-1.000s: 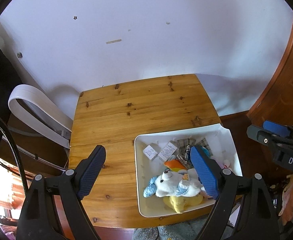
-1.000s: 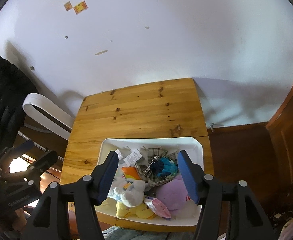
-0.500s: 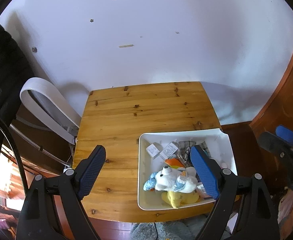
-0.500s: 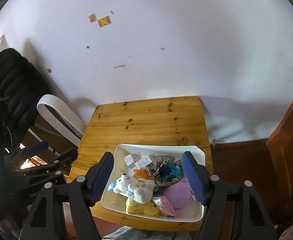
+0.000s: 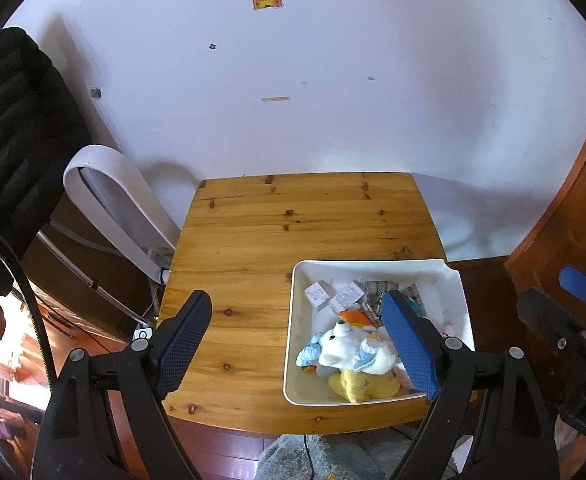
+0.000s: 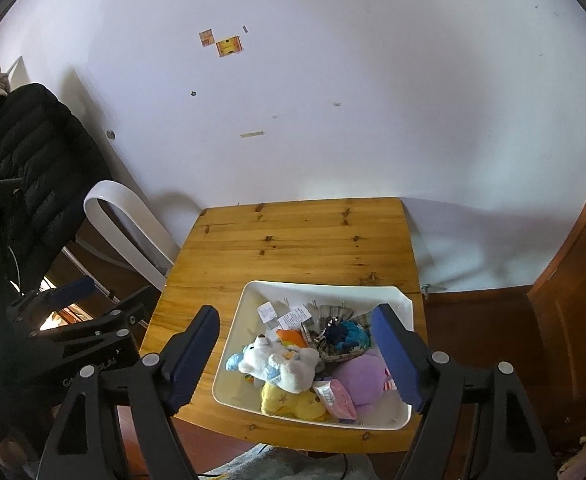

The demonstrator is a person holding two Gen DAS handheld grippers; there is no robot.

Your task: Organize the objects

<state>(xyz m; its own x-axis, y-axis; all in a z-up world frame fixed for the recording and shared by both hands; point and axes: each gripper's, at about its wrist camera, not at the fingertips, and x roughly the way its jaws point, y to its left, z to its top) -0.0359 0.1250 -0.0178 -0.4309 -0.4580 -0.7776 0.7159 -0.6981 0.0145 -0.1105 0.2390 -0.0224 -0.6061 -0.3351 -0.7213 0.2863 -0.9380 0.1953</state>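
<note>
A white bin (image 6: 249,296) sits at the near right of a wooden table (image 6: 301,240); the bin also shows in the left wrist view (image 5: 459,292). It holds a white plush bear (image 6: 281,362), a yellow plush (image 6: 289,400), a purple plush (image 6: 363,376), a blue toy on plaid cloth (image 6: 347,334) and white tags (image 6: 289,316). My left gripper (image 5: 297,344) is open and empty, high above the table's near edge. My right gripper (image 6: 295,354) is open and empty, high above the bin.
A white chair back (image 6: 129,224) leans at the table's left. A black jacket (image 6: 17,148) hangs further left. A white wall (image 6: 333,100) stands behind the table. A wooden door (image 6: 573,300) is on the right. A grey rug (image 5: 333,456) lies below the near edge.
Both grippers have risen and pulled back from the table, so the bin and table look smaller and lower. Both stay open and empty.
</note>
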